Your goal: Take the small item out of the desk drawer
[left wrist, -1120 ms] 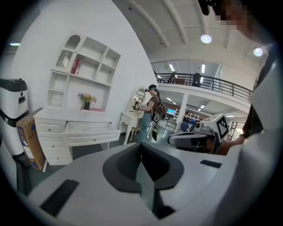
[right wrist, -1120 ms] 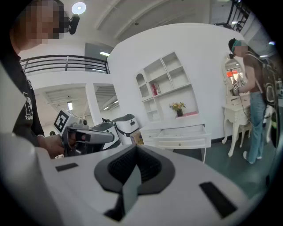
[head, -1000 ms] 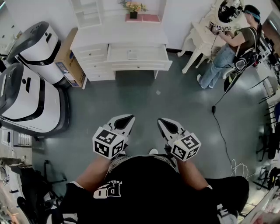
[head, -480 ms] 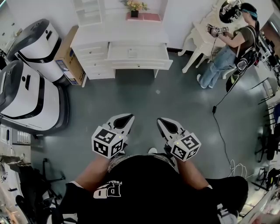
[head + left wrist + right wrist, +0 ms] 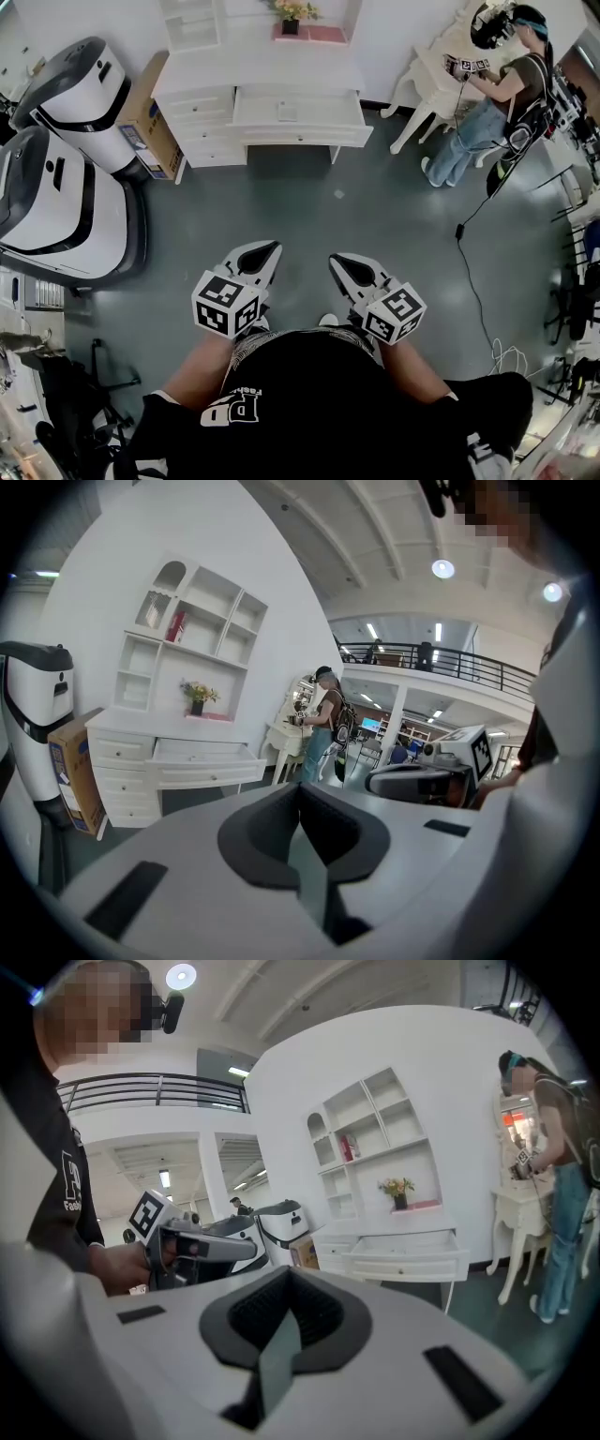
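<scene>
Grippers nudged forward a bit. Left gripper (image 5: 262, 253) and right gripper (image 5: 345, 267) both have fingers closed, empty. Small flat item (image 5: 287, 112) lies in the open desk drawer (image 5: 302, 135), well ahead of me. Looks light and thin, so I'd pinch an edge.

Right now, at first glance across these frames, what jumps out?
The left gripper and right gripper hang low over the grey floor, fingers together and empty, well short of the white desk at the top of the head view. Its drawer is pulled open with a small item lying inside. A person works at a table upper right, and two big white machines crowd the left.
</scene>
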Available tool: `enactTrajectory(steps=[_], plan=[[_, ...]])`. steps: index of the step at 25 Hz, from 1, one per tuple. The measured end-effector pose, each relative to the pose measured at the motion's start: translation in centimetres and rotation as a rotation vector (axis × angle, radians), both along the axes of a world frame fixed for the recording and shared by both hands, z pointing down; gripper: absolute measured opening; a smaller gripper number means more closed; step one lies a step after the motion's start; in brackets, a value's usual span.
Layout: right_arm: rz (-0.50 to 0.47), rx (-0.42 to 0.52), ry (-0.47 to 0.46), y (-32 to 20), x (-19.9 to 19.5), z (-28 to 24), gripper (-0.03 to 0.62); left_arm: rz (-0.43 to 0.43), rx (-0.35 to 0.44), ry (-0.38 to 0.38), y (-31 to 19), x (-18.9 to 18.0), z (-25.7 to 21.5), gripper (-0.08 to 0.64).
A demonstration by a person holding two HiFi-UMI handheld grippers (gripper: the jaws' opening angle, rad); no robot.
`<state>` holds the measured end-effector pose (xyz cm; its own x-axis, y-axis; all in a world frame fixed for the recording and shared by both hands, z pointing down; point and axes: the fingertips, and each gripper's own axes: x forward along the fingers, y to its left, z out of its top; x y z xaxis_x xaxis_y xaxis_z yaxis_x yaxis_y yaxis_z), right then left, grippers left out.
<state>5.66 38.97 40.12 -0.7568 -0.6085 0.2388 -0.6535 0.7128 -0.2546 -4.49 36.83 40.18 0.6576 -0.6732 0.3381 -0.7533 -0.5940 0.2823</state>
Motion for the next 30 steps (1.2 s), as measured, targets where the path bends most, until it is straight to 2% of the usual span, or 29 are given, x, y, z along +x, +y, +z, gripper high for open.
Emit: enactTrajectory(steps=[13, 19, 22, 30], plan=[[0.019, 0.001, 0.033, 0.3, -7.2, -0.1, 0.008, 0.046, 0.007, -0.017, 0.1, -6.9, 0.7, 0.015], [0.107, -0.029, 0.034, 0.5, -7.5, 0.6, 0.008, 0.102, -0.017, 0.026, -0.2, -7.5, 1.1, 0.015], [0.149, -0.039, 0.025, 0.6, -7.5, 0.6, 0.008, 0.131, -0.013, 0.021, 0.1, -7.6, 1.1, 0.015], [0.197, -0.031, 0.028, 1.0, -8.7, 0.4, 0.008, 0.132, -0.015, 0.017, 0.0, -10.2, 1.6, 0.015]])
